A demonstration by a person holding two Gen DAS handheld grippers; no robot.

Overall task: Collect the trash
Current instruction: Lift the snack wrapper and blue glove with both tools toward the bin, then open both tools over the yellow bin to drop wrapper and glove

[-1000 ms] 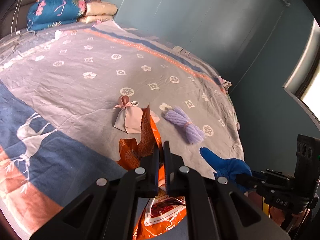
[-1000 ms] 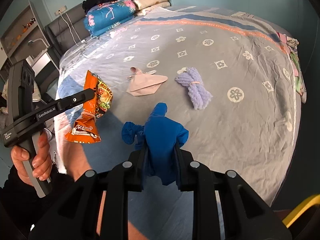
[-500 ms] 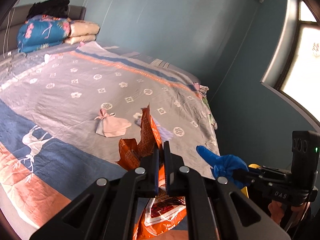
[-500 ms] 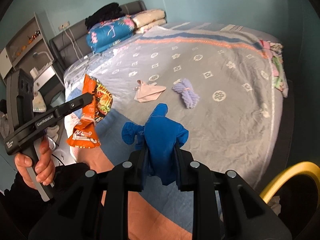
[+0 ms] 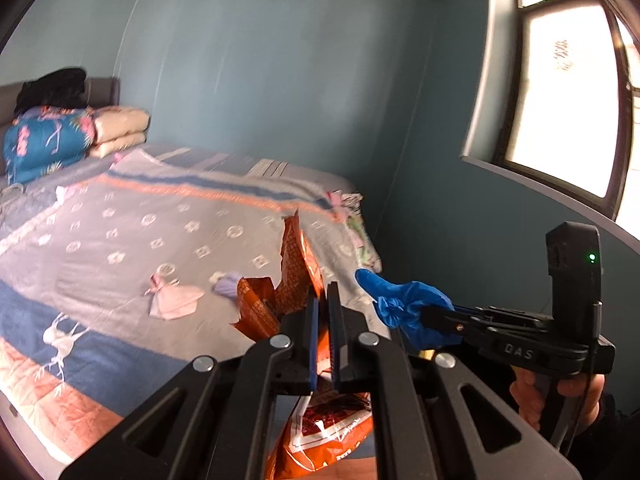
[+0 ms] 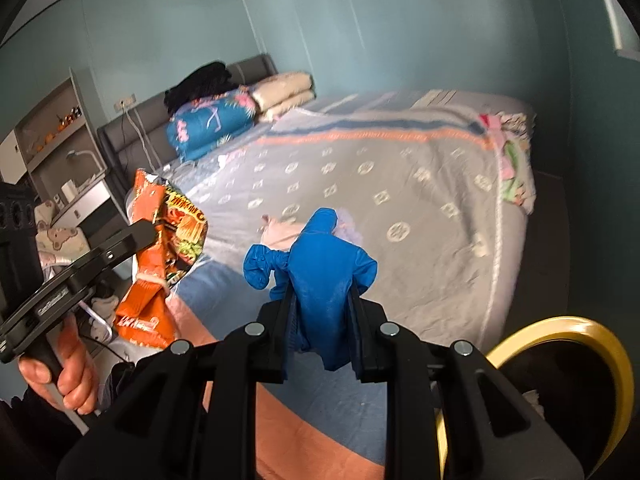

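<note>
My left gripper (image 5: 323,308) is shut on an orange snack bag (image 5: 294,276) and holds it in the air off the bed's edge; the bag also shows in the right wrist view (image 6: 168,240). My right gripper (image 6: 322,296) is shut on a crumpled blue glove (image 6: 326,264), also held in the air; the glove shows in the left wrist view (image 5: 404,306). A yellow-rimmed bin (image 6: 560,332) is at the lower right, just right of my right gripper.
A pink cloth pouch (image 5: 172,300) and a lilac yarn bundle (image 5: 226,284) lie on the grey patterned bed (image 5: 120,240). Folded bedding (image 6: 212,124) is stacked at the headboard. A shelf unit (image 6: 52,128) stands at the left. A window (image 5: 568,92) is at the right.
Both grippers have pulled back and away from the bed with their loads. The bed looks farther off, and the yellow bin rim has come into the right wrist view.
</note>
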